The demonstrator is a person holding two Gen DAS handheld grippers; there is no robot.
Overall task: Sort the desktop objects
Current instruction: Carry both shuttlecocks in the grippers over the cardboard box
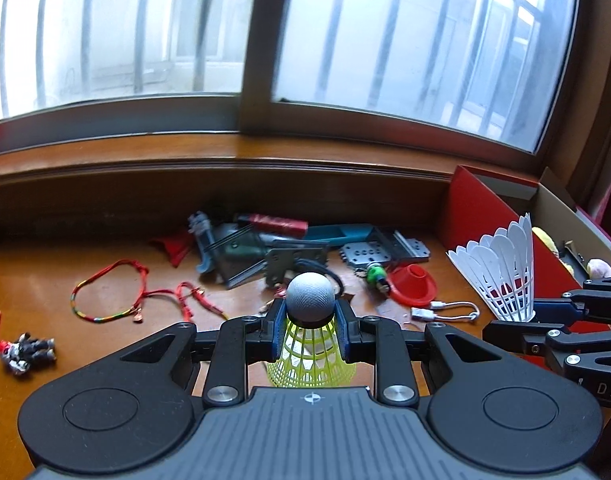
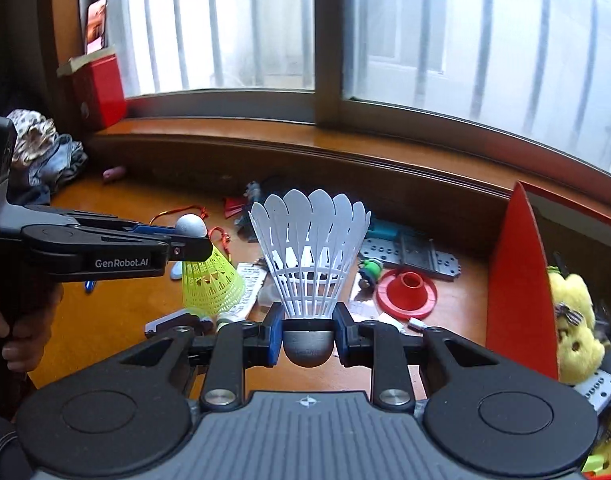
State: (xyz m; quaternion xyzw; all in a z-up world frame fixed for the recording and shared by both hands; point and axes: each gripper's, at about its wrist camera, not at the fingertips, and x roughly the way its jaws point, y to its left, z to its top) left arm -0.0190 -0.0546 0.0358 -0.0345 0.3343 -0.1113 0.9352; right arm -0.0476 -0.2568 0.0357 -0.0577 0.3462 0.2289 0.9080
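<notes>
My left gripper [image 1: 309, 330] is shut on a yellow shuttlecock [image 1: 310, 356], grey cork up, skirt down, held above the wooden desk [image 1: 33, 284]. It also shows in the right wrist view [image 2: 211, 280], where the left gripper [image 2: 187, 242] is at the left. My right gripper [image 2: 308, 334] is shut on a white shuttlecock [image 2: 309, 256], skirt up, cork down. In the left wrist view the white shuttlecock [image 1: 501, 270] and right gripper [image 1: 545, 308] are at the right, beside a red box [image 1: 477, 216].
Behind lie metal brackets [image 1: 385, 250], a red funnel-shaped cap [image 1: 413, 282], a green keychain figure [image 1: 375, 274], a red string bracelet [image 1: 113, 292], a small toy robot [image 1: 25, 352] and a white cable [image 1: 445, 312]. The red box [image 2: 517, 280] holds yellow plush toys [image 2: 575, 320]. A windowsill runs behind.
</notes>
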